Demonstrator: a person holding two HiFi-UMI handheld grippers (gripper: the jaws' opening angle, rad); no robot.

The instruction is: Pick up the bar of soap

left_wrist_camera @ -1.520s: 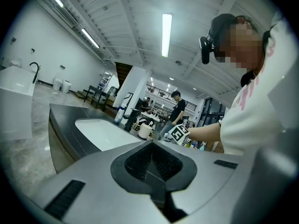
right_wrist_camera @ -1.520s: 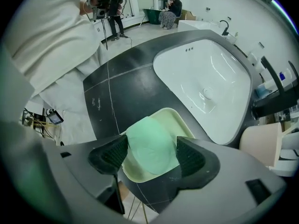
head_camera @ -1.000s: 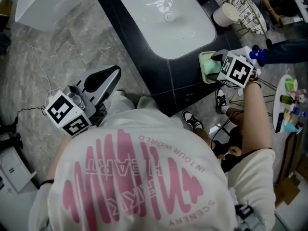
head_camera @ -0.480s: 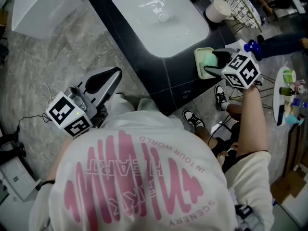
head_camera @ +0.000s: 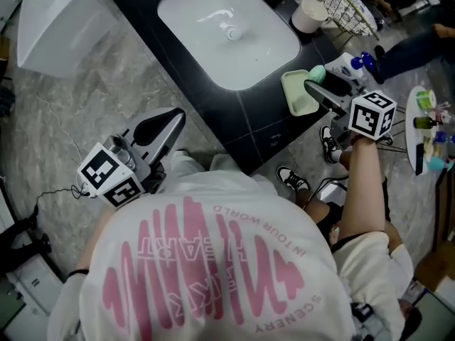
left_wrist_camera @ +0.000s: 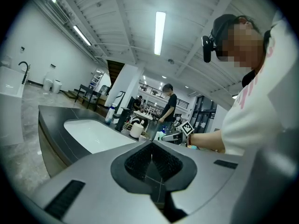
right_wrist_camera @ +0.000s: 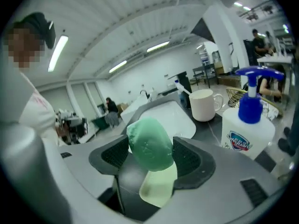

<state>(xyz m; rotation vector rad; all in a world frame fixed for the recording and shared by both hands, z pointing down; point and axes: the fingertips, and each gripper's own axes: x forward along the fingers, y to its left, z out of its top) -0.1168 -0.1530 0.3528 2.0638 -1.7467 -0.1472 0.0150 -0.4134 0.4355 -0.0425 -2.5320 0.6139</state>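
Note:
The green bar of soap [right_wrist_camera: 148, 141] sits clamped between the black pads of my right gripper [right_wrist_camera: 152, 157], lifted above the pale green soap dish [right_wrist_camera: 158, 186]. In the head view the soap [head_camera: 317, 72] hangs just right of the dish [head_camera: 297, 94] on the dark counter, at the tip of my right gripper [head_camera: 315, 84]. My left gripper [head_camera: 173, 117] hovers off the counter's near edge, above the floor, jaws shut on nothing. In the left gripper view that gripper [left_wrist_camera: 152, 161] shows its pads pressed together.
A white sink basin [head_camera: 227, 34] is set into the dark counter [head_camera: 263, 116]. A white pump bottle with a blue head [right_wrist_camera: 247, 125] and a white mug [right_wrist_camera: 203, 104] stand right of the dish. A wire basket [head_camera: 345, 6] sits further back.
My right gripper closed on the soap in the dish, then lifted it out and drew it a little to the right. The left gripper barely moved.

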